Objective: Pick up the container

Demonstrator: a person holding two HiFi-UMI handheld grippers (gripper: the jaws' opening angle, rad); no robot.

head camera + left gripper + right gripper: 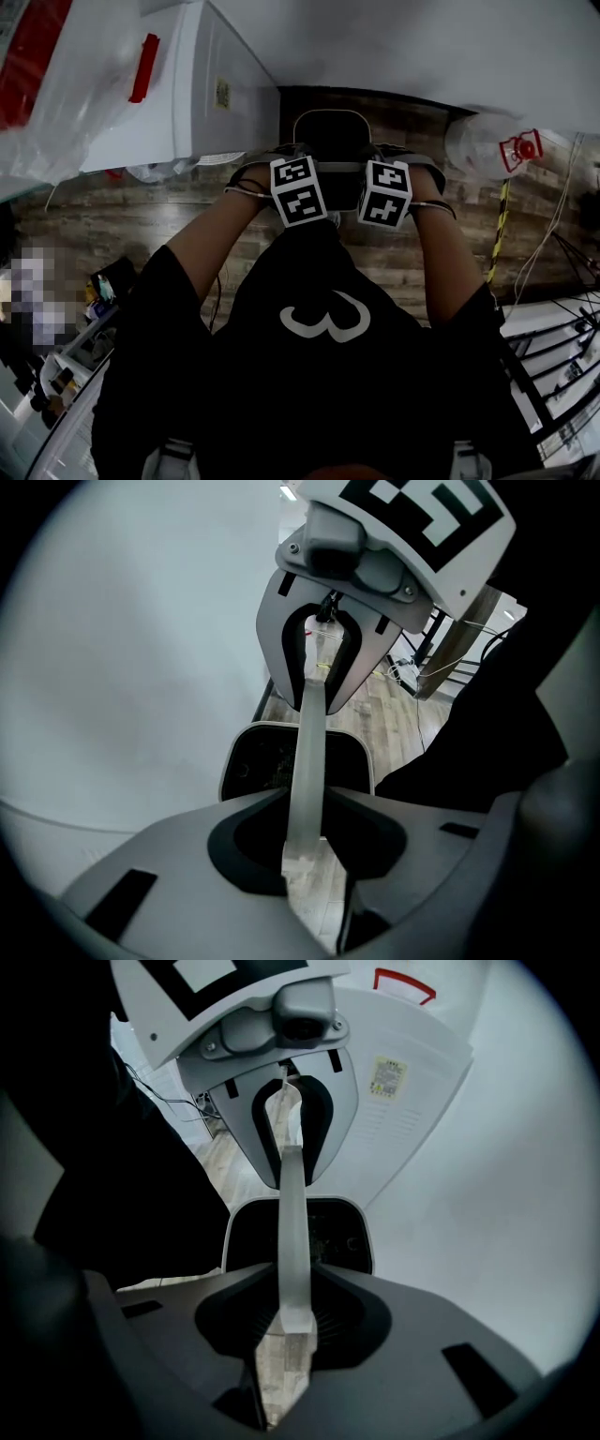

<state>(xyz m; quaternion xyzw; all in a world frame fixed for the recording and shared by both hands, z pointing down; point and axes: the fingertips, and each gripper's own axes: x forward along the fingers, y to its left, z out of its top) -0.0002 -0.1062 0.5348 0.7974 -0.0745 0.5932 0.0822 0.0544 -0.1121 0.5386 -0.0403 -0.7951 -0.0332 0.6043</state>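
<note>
The container (pixel 330 131) is a dark bin with a pale rounded rim (pixel 229 761), hanging over the wood floor in front of me. A flat grey handle strip (pixel 307 742) spans its top. My left gripper (pixel 302 855) is shut on one end of that strip and my right gripper (pixel 291 1321) is shut on the other end (pixel 291 1213). The two face each other: the right gripper (pixel 323 663) shows in the left gripper view, the left gripper (pixel 281 1119) in the right gripper view. In the head view the left gripper (pixel 281 165) and right gripper (pixel 394 165) sit close together above the bin.
A white cabinet (pixel 206 94) with a red handle stands just left of the container, with a clear plastic bag (pixel 56 84) beyond it. A clear jug with a red cap (pixel 487 141) lies at the right. A yellow-black strip (pixel 500 234) and cables run along the floor.
</note>
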